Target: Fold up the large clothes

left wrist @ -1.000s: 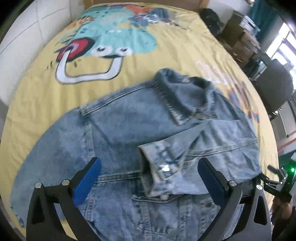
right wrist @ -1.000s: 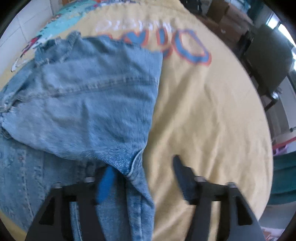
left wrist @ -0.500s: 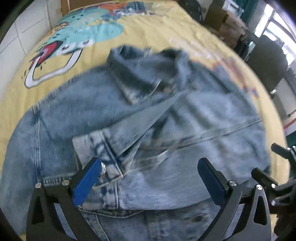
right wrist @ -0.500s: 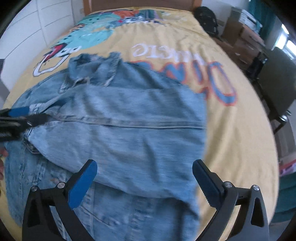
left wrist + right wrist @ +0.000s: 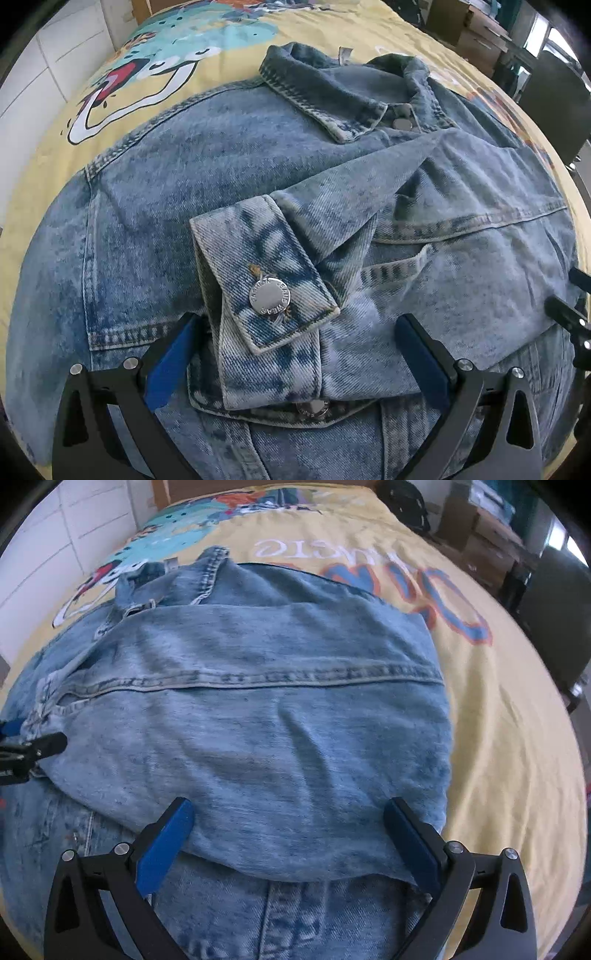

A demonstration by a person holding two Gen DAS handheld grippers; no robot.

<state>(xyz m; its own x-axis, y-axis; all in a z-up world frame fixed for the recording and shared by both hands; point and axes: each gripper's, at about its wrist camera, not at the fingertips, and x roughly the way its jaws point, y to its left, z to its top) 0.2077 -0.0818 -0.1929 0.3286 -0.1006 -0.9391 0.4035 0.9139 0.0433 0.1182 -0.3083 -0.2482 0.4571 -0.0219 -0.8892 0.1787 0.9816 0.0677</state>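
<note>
A light blue denim jacket (image 5: 207, 177) lies on the yellow bed, its right sleeve folded across the front. The sleeve's cuff (image 5: 258, 273), with a metal button, lies just ahead of my left gripper (image 5: 295, 354), which is open with its blue pads on either side of the cuff, not gripping. In the right wrist view the folded jacket panel (image 5: 258, 720) fills the middle. My right gripper (image 5: 288, 838) is open over its near edge. The left gripper's tip shows at that view's left edge (image 5: 33, 749).
The yellow bedspread (image 5: 498, 738) has cartoon prints and orange-blue lettering (image 5: 436, 590). White wall panels run along the left (image 5: 44, 74). Cardboard boxes (image 5: 491, 524) and a dark chair (image 5: 554, 602) stand to the right of the bed.
Both grippers moved in low over the jacket. The right gripper, earlier at the jacket's right edge with narrower jaws, is now wide open. The cuff now lies between the left fingers.
</note>
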